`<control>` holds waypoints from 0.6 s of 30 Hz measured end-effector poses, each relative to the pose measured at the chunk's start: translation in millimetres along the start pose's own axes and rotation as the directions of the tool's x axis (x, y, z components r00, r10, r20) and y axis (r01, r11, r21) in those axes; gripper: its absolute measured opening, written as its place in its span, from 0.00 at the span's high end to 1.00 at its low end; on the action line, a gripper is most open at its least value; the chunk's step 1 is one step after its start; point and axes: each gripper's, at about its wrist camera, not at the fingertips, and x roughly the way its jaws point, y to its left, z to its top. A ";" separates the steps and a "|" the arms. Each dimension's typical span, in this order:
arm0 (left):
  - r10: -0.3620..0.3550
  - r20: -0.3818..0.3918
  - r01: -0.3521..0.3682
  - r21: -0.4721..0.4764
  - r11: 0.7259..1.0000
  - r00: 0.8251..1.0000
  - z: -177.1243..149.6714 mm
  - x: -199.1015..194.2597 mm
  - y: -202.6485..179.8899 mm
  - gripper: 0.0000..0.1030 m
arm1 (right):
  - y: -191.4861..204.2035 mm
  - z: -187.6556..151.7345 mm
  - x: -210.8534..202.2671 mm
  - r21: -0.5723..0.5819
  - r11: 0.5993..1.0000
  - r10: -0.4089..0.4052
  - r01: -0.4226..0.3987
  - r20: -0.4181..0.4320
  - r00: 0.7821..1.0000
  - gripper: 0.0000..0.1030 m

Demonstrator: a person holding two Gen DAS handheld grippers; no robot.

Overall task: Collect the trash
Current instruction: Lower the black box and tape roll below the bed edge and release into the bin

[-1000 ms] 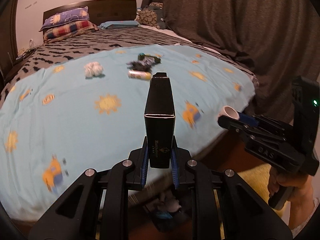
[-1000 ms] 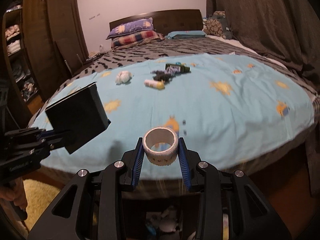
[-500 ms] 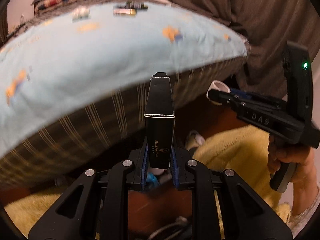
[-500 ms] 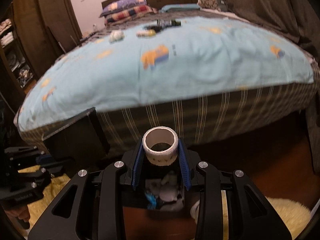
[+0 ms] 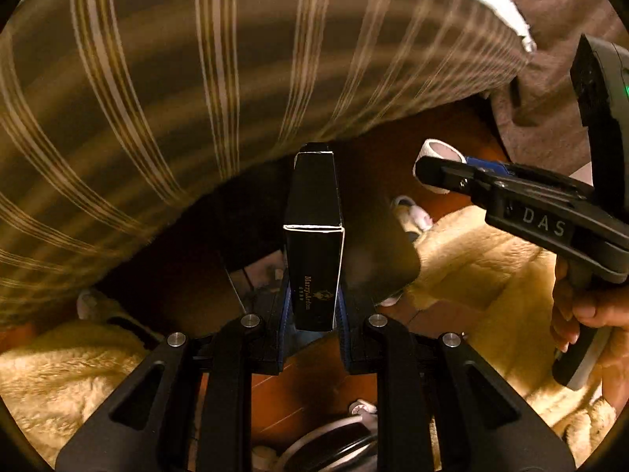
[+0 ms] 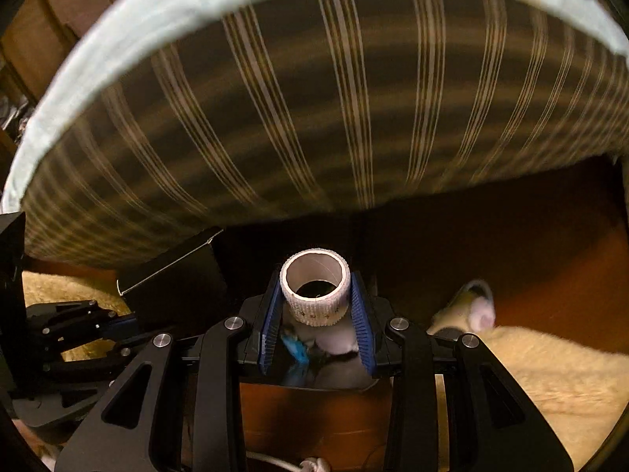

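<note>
My left gripper [image 5: 312, 306] is clamped on the bottom of a black box [image 5: 313, 236], blue pads flat vs both narrow sides, box standing upright w/ its top edge clear of the bed side beyond. My right gripper [image 6: 316, 306] is closed on a white tape roll [image 6: 315, 291], pads on its outer wall, open core facing the cam. Seen from the left wrist, the right gripper [image 5: 440, 169] sits off to the right, roll [image 5: 438, 157] at its tip, well apart from the box; my hand [image 5: 589, 314] is on its handle. From the right wrist, the box [image 6: 173, 275] shows at lower left, near the roll but not touching. Just under the right pads there's a dark bin [image 6: 310, 369] w/ white and blue scraps inside; its rim is just below the roll. In the left view, the bin wall [image 5: 385, 244] is right behind the box. Cream rug [image 6: 550, 369] to both sides, brown floor [image 6: 530, 236] open to the right, a slipper [image 6: 477, 306] at the rug edge. Farthest: striped bed side [image 6: 314, 118] w/ pale blue sheet [image 6: 118, 63] along its top edge, overhanging a dark gap at floor level.
</note>
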 end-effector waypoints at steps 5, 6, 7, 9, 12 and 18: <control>0.005 -0.032 -0.006 -0.010 1.000 0.999 -4.4 26.8 6.6 0.82 | -5.2 -6.1 26.2 0.023 1.000 -0.002 0.003 -0.034 0.999 0.66; 0.006 -0.039 -0.006 -0.010 1.000 0.999 -3.1 31.6 7.2 0.82 | -6.4 -7.8 31.3 0.029 1.000 -0.006 0.008 -0.039 0.999 0.66; 0.004 -0.047 -0.005 -0.009 1.000 0.999 -3.0 37.8 5.9 0.82 | -7.0 -9.2 35.2 0.032 0.999 -0.009 0.010 -0.043 0.999 0.66; 0.003 -0.061 -0.004 -0.009 1.000 0.998 -2.9 46.2 5.0 0.82 | -8.6 -9.8 40.8 0.036 0.999 -0.015 0.017 -0.050 0.999 0.66; -0.002 -0.077 0.001 -0.018 1.000 0.997 -1.1 52.8 6.3 0.82 | -9.5 -7.5 46.7 0.049 0.999 -0.019 0.022 -0.065 0.998 0.65; -0.005 -0.098 0.003 -0.023 1.000 0.995 -0.7 57.1 7.3 0.82 | -14.3 -1.8 53.7 0.063 0.998 -0.004 0.009 -0.086 0.996 0.64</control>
